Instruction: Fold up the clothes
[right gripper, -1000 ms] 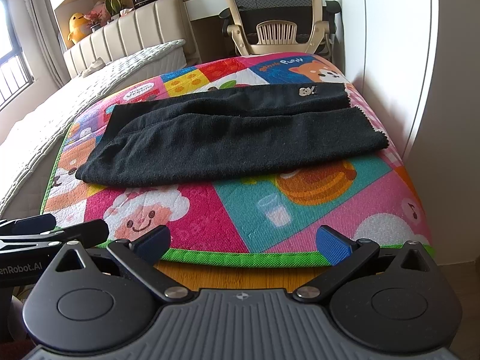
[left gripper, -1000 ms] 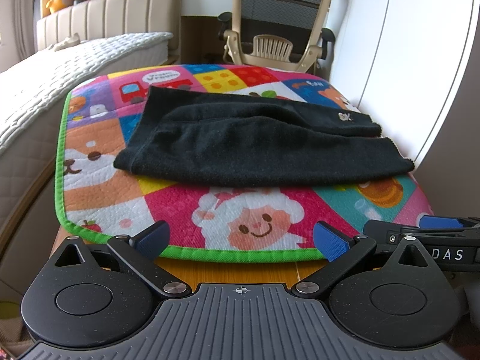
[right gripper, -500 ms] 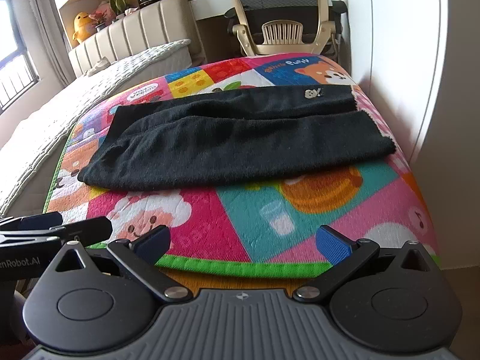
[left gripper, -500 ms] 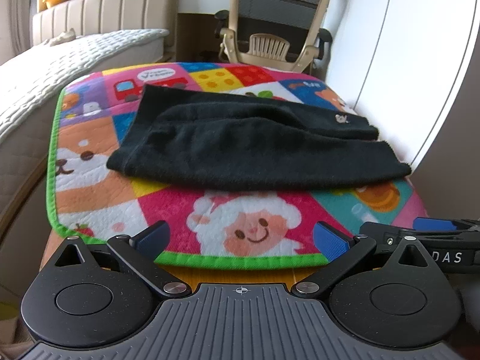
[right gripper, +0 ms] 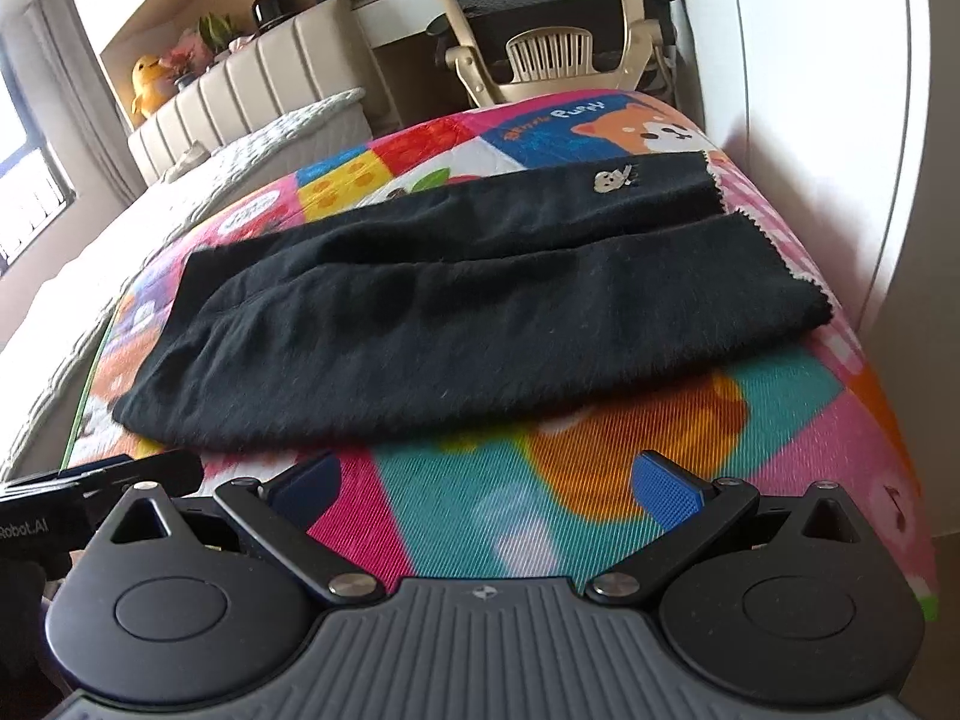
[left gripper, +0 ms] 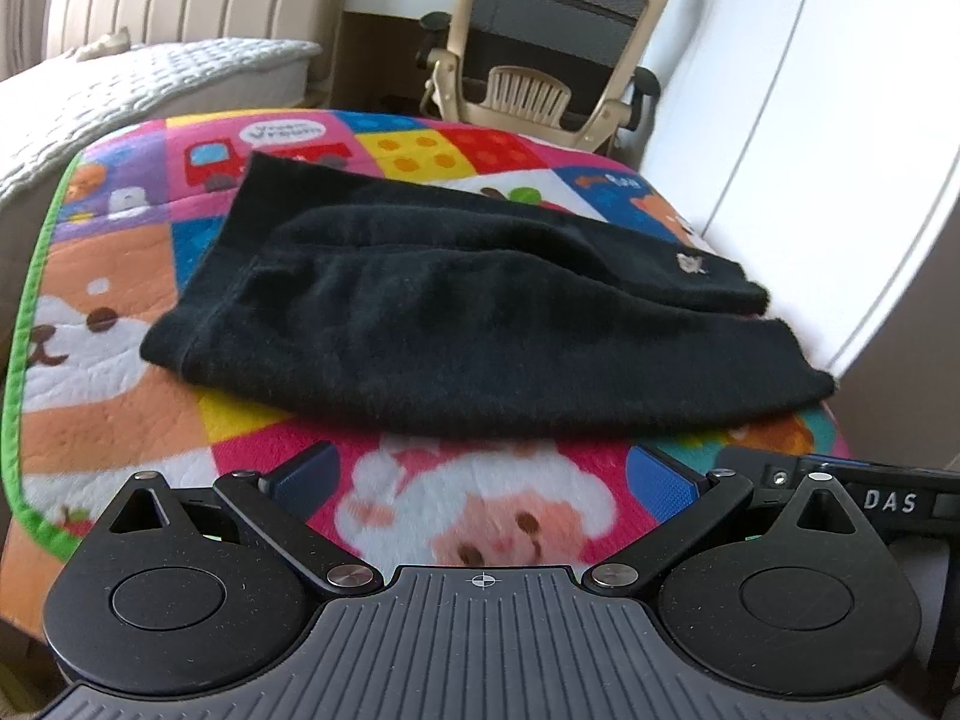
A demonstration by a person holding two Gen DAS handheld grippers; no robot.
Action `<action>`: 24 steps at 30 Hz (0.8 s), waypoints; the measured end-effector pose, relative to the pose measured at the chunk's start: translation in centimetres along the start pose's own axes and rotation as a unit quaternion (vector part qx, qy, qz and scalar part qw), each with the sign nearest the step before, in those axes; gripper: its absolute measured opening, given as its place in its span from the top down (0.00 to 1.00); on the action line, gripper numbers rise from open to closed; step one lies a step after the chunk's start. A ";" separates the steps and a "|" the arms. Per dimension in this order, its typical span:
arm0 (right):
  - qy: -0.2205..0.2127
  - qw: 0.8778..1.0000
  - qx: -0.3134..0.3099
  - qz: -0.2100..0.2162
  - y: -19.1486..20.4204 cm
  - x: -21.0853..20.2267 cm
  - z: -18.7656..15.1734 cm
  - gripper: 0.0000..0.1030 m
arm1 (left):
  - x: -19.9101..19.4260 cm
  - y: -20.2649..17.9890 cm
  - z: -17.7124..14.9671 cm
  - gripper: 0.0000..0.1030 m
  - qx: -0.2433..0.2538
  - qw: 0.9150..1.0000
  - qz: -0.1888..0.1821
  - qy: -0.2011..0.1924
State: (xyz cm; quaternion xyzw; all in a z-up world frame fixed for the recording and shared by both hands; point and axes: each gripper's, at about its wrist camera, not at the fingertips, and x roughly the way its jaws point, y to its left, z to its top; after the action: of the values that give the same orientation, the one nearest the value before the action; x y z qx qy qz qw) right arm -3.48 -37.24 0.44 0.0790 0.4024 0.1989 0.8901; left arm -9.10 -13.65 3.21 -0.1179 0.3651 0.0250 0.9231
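Left wrist view: black garment (left gripper: pixel 480 324) lies just beyond the released, empty left gripper (left gripper: pixel 483 477).

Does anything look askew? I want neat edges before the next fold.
Yes: the black garment on the mat is folded unevenly. Its top layer sits offset from the layer beneath, so the far strip bearing the small emblem sticks out.

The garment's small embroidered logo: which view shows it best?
The right wrist view: the logo is sharp and faces the camera on the black garment. In the left wrist view the logo is smaller, blurrier, seen at a slant near the far edge.
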 end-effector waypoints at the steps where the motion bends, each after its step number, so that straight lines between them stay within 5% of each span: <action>1: -0.002 1.000 0.005 0.001 -0.3 0.4 0.3 0.00 | 0.5 0.1 0.3 0.00 0.001 1.000 0.005 -0.001; 13: -0.053 0.994 0.082 0.057 -3.4 1.1 0.1 0.00 | 4.8 2.3 3.6 0.00 -0.022 0.999 0.030 -0.028; 24: -0.001 0.999 -0.028 0.033 -1.2 2.0 1.7 0.00 | 5.6 4.7 2.9 0.00 -0.049 0.998 -0.014 -0.035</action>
State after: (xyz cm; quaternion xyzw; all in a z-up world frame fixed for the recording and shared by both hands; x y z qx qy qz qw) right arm -0.68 -37.50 -0.19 0.0672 0.3929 0.2393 0.8854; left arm -3.70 -8.63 0.56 -0.1667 0.3290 0.0342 0.9289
